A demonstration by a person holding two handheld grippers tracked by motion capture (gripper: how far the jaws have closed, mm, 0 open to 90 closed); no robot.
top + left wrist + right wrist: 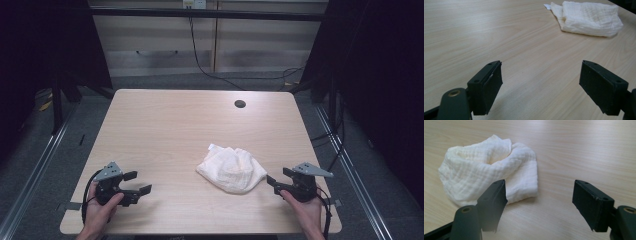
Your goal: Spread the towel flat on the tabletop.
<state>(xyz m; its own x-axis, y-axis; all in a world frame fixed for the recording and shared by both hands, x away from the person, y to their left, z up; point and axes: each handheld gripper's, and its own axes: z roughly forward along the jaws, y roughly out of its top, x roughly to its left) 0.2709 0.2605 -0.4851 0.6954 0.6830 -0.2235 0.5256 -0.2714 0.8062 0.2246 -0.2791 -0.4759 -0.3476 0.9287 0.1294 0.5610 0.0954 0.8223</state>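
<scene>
Cloth: a white cloth (231,169) lies crumpled in a soft heap on the table, a bit toward the person's right and closer to the near edge than the far one.
Cloth look: it is bunched and folded over itself, with a small white tag poking out at its far left corner in the high view.
Table: the light wooden table (165,125) has a small dark round hole (240,104) near its far edge.
Left gripper: the left gripper (137,183) sits low by the near left corner of the table, held in the person's left hand (102,207).
Left gripper jaws: they stand wide apart with nothing between them but bare wood, as the left gripper view shows.
Left gripper and cloth: well apart; the cloth sits far off at the top right of the left gripper view.
Right gripper: the right gripper (272,182) is held in the right hand (305,207) near the near right side of the table, pointing at the cloth.
Right gripper jaws: they are spread wide and hold nothing.
Right gripper and cloth: very close; one jaw tip sits just beside the cloth's edge, and it may be touching, but I cannot tell for sure.
Cables: a dark cable (327,215) trails from each gripper by the wrists.
</scene>
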